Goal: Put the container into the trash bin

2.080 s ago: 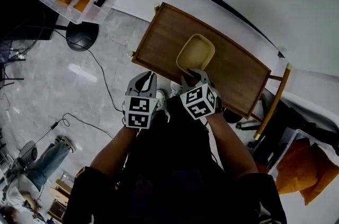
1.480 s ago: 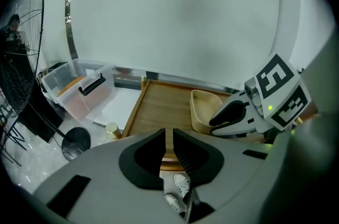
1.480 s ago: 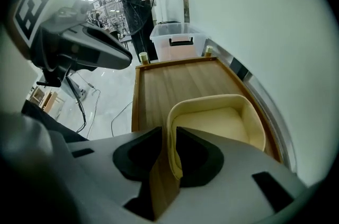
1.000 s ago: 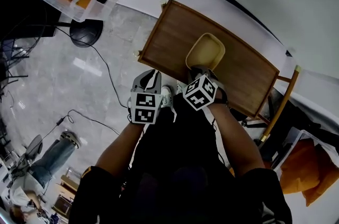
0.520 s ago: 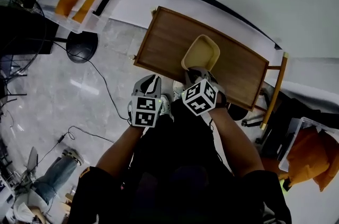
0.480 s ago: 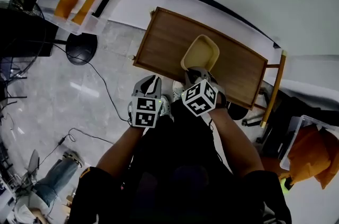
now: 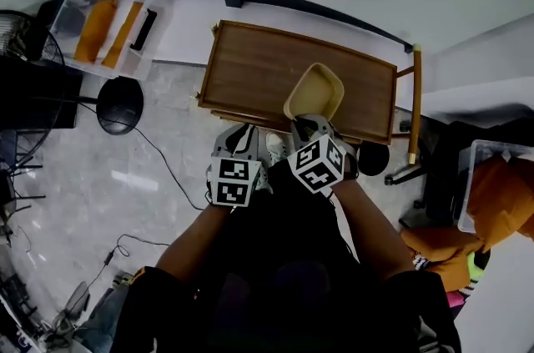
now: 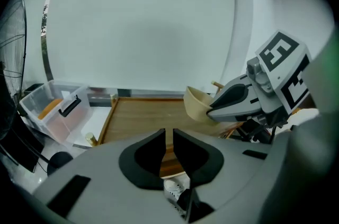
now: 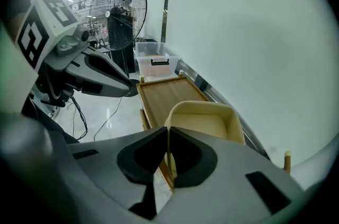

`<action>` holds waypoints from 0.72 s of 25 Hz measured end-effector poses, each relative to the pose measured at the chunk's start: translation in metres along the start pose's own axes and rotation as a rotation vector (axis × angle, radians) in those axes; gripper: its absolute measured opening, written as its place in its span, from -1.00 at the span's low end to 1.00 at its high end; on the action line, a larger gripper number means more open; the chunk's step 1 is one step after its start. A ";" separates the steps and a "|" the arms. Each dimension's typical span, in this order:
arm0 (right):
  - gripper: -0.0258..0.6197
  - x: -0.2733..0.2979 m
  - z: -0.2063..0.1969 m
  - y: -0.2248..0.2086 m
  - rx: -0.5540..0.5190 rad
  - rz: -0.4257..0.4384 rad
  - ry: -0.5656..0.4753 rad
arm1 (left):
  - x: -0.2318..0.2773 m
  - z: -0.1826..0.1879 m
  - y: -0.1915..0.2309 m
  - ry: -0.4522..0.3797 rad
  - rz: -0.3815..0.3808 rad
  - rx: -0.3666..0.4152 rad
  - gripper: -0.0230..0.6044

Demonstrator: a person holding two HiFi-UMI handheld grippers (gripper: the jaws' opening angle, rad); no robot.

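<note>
My right tool (image 9: 168, 138) pinches the thin near wall of the container (image 9: 204, 119), light and fairly stiff I'd judge, so this rim grip suffices; left tool (image 8: 169, 138) barely parted, empty.

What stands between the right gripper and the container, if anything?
Nothing does: the right gripper has its jaws shut on the near rim of the container, holding it over the wooden table. No trash bin is identifiable in any view, so that path cannot be judged.
</note>
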State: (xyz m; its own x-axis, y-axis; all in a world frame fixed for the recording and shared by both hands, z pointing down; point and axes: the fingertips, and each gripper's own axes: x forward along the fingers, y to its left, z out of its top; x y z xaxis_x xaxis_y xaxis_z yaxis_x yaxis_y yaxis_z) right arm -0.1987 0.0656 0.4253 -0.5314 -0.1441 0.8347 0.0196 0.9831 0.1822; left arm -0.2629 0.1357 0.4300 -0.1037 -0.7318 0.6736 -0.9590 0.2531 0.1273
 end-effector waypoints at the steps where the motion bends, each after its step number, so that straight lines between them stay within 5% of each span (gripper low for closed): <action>1: -0.82 -0.006 -0.006 0.002 0.012 -0.010 0.003 | -0.002 -0.001 -0.006 -0.004 -0.013 0.007 -0.79; 18: -0.82 -0.068 -0.139 0.014 0.262 -0.059 0.058 | 0.028 -0.024 -0.132 0.080 -0.201 0.179 -0.79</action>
State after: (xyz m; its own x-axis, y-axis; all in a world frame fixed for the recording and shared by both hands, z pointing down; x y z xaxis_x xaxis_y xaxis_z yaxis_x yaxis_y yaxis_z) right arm -0.0442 0.0737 0.4435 -0.4758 -0.2009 0.8563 -0.2342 0.9674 0.0969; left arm -0.1330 0.0971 0.4498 0.1075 -0.7016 0.7044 -0.9903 -0.0132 0.1380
